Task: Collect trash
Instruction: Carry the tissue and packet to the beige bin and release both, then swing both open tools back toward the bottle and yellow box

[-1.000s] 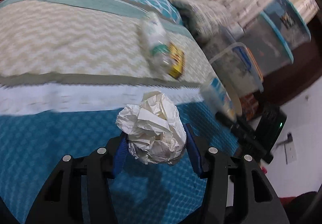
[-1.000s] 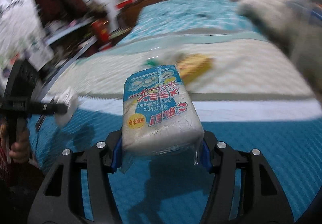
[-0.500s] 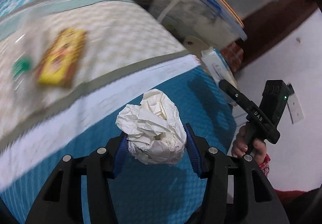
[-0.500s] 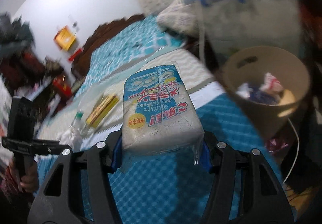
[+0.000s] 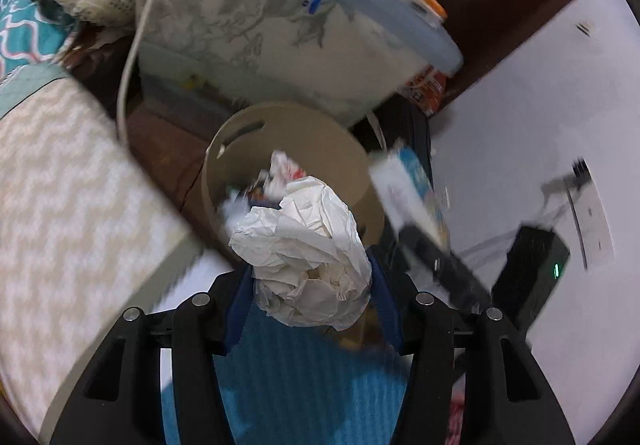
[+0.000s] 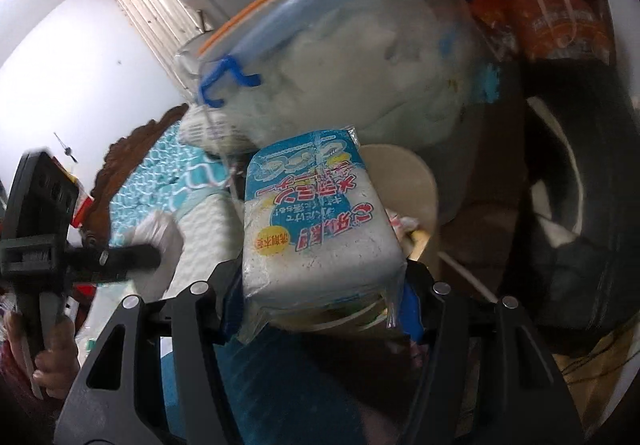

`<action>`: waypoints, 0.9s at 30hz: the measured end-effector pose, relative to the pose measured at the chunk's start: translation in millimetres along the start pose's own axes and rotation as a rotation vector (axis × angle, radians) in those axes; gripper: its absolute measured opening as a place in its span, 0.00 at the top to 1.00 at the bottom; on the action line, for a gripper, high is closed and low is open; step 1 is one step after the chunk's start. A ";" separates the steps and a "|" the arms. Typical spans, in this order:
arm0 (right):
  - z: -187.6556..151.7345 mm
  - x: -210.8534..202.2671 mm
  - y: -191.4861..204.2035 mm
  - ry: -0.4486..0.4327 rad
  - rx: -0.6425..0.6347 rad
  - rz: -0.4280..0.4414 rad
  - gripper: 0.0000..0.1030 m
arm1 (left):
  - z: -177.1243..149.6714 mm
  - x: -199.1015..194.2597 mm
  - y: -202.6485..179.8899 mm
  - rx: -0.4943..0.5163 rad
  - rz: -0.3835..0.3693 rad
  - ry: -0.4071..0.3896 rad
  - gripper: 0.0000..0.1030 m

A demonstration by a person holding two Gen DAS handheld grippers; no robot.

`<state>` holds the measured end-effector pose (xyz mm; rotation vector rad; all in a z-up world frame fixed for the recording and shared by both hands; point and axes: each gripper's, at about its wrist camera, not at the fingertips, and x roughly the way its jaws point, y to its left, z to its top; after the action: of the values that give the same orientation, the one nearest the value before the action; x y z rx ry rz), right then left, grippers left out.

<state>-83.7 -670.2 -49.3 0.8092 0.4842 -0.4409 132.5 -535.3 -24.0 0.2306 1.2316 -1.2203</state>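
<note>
Left gripper (image 5: 306,277): blue pads clamped on a crumpled white paper wad (image 5: 304,261), which bulges above and ahead of the fingertips. Directly beyond the wad, along the gripper's forward axis and lower down, sits the tan round bin (image 5: 344,149) with its mouth open toward the camera; mixed scraps visible inside, a slot handle cut in the far wall. The wad overlaps the near rim in this view, so the drop looks close to lined up, though how far over the mouth it hangs cannot be told. Right gripper (image 6: 320,285): closed on a blue-and-white printed packet (image 6: 316,213), squarish, plastic-wrapped, long axis running forward away from the fingers, white powdery or fibrous fill showing through. The same bin (image 6: 416,181) lies ahead and to the right of the packet, largely hidden behind it, only the right part of the rim showing. From the left wrist view the packet (image 5: 412,197) is seen just at the bin's right rim, so both loads sit near the opening, the left one more squarely in front of it. Behind the bin: a clear storage tub (image 5: 280,29) with blue handle. Bed with chevron cover (image 5: 60,197) to the left. Both views are motion-blurred.
</note>
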 end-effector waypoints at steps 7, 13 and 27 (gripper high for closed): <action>23.3 41.4 -8.7 0.050 -0.058 -0.037 0.37 | 38.6 50.1 3.8 -0.044 0.034 -0.006 0.47; 24.3 62.1 -2.6 0.085 -0.095 -0.031 0.25 | 45.2 65.0 12.1 -0.070 0.115 -0.016 0.20; 30.8 -14.7 53.6 -0.092 -0.088 0.065 0.22 | -25.8 -78.0 22.2 -0.036 0.048 -0.278 0.20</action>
<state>-59.0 -658.2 8.0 0.7147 0.3874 -0.3920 147.2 -462.9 18.4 0.0604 1.0004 -1.1453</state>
